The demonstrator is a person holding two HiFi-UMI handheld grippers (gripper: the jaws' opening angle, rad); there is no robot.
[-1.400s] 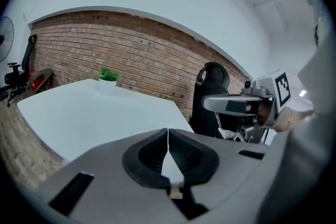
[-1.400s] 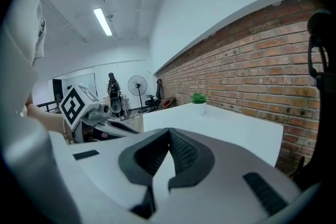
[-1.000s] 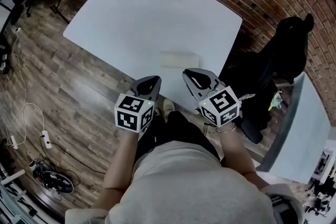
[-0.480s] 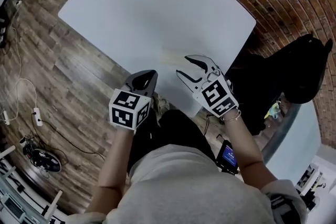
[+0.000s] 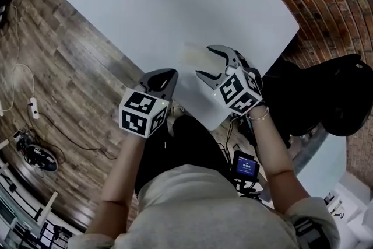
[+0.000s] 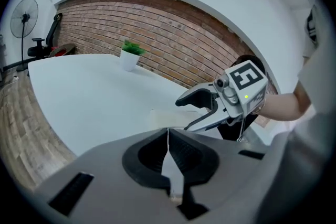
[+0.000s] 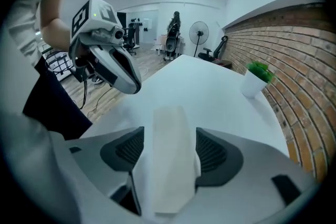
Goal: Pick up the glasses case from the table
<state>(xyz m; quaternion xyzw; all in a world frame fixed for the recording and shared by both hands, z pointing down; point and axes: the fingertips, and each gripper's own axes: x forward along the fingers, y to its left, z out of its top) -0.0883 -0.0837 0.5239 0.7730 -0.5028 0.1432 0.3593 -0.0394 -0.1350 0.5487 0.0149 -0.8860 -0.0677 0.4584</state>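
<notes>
Brick wall (image 6: 173, 34) and wood floor (image 5: 70, 79) frame a white counter (image 5: 145, 3), with a potted plant (image 6: 130, 55) at its far end. The pale case (image 5: 194, 56) lies flat close to the counter's near edge. Your right gripper (image 5: 207, 62) points down at it. Its jaws have just been opening and stand wide, with the case between the pads and neither pad pressing on it. Your left gripper (image 5: 165, 74) is just beside it at the counter's edge, jaws fully together and holding nothing.
</notes>
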